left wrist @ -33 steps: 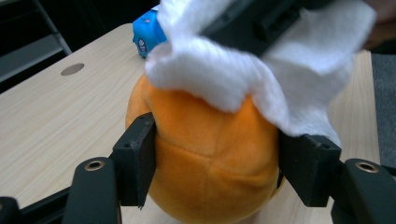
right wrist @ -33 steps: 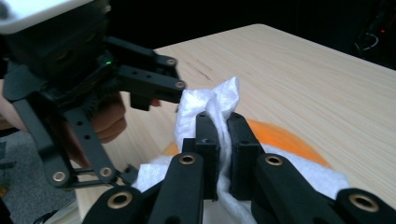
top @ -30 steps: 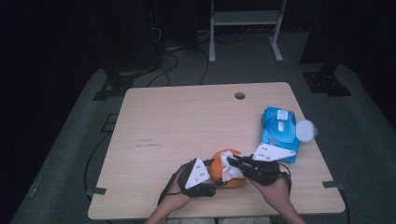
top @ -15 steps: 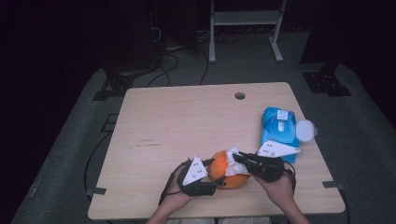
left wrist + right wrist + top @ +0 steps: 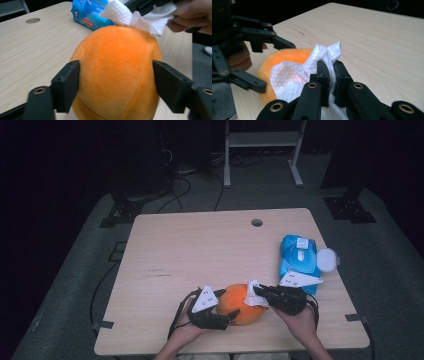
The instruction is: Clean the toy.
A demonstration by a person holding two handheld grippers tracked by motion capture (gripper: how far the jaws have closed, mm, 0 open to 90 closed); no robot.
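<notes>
A round orange plush ball (image 5: 242,304) sat on the pale wooden counter (image 5: 200,255) near its front edge, between the left hand-held gripper (image 5: 226,306) on its left and the right hand-held gripper (image 5: 256,293) on its right. A crumpled white paper wipe (image 5: 253,295) lay against the ball's upper right side, pinched in the right hand-held gripper. Behind and to the right lay a blue plastic pack of wet wipes (image 5: 298,260), with a small white round lid (image 5: 327,259) just beside it at the counter's right edge.

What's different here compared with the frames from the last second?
The right gripper, shut on the white wipe, has slid slightly right across the orange plush ball. The left gripper has just been opening its jaws around the ball. The ball, the blue wipes pack and the table stayed put.
</notes>
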